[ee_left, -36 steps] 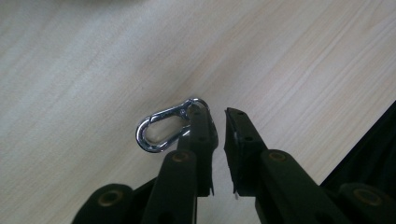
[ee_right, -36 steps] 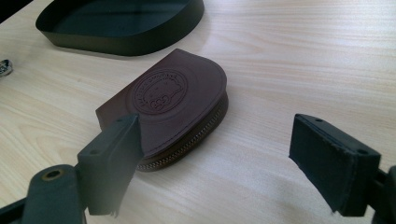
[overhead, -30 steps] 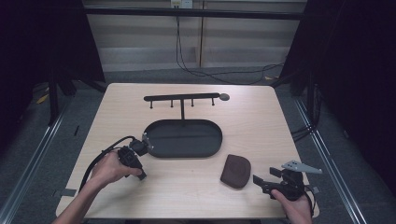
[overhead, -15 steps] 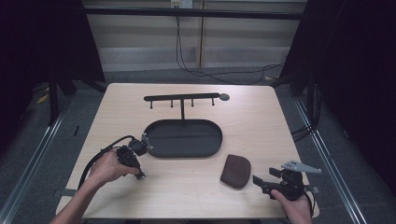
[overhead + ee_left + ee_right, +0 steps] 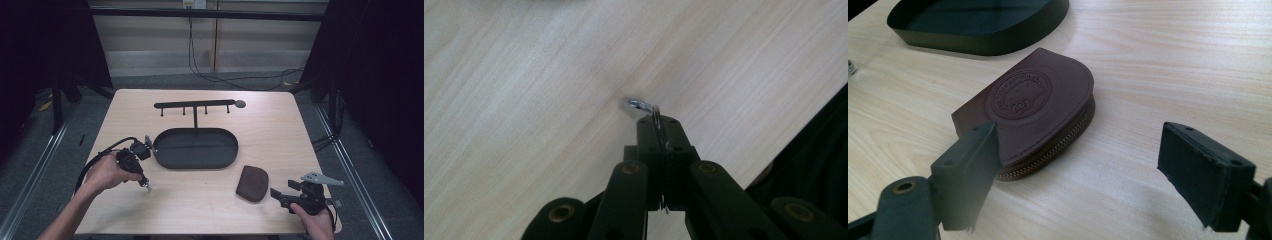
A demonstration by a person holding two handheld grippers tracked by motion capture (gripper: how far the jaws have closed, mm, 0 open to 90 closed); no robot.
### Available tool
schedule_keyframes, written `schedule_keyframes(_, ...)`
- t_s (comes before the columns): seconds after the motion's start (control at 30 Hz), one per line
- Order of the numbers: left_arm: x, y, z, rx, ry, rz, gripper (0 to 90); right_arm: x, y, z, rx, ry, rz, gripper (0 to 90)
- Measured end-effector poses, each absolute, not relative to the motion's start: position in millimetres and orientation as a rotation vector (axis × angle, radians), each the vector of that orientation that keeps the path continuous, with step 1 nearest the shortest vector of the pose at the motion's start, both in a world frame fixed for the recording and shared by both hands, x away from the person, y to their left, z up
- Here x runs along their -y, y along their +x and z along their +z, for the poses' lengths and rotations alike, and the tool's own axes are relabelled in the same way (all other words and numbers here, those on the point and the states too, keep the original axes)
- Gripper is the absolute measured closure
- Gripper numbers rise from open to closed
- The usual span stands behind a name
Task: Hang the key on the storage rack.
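Observation:
My left gripper (image 5: 145,183) points down at the table's front left, and its jaws are shut on a small silver metal ring (image 5: 643,105) just above the wood. The ring's curved end sticks out past the closed fingertips (image 5: 659,131). A brown leather zip pouch (image 5: 252,182) with an embossed round stamp lies flat at the front right. My right gripper (image 5: 278,194) rests level just right of it, open, with nothing gripped. In the right gripper view the pouch (image 5: 1033,105) lies ahead of the left pad (image 5: 968,172), apart from the right one.
A black oval tray (image 5: 195,149) sits at the table's middle, close to my left hand. Behind it stands a black rack with short hooks (image 5: 195,105). The table's front edge runs just below both hands.
My left gripper has risen a little off the table with the ring pinched in its jaws. The right gripper and the pouch have stayed put.

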State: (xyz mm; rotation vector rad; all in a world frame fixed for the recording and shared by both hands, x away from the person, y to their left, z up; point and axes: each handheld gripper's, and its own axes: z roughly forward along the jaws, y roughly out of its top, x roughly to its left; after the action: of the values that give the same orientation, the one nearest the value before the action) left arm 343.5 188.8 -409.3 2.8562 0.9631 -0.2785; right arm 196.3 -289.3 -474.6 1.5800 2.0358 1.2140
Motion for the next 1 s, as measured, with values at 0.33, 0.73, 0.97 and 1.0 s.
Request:
schedule_keyframes(0.33, -191, 344, -394, -0.945, 2.9, -0.255, 89.5, 289, 197, -475, -2.038, 1.58, 1.214, 16.7)
schedule_keyframes(0.73, -190, 347, -371, -0.903, 2.892, -0.217, 89.5, 289, 197, -475, -2.04, 1.582, 1.213, 16.6)
schedule_keyframes(0.97, -186, 350, -355, -0.904, 2.861, -0.216, 89.5, 289, 197, -475, -2.042, 1.582, 1.215, 16.4)
schedule_keyframes(1.0, -186, 350, -355, -0.904, 2.861, -0.216, 89.5, 289, 197, -475, -2.042, 1.582, 1.215, 16.4)
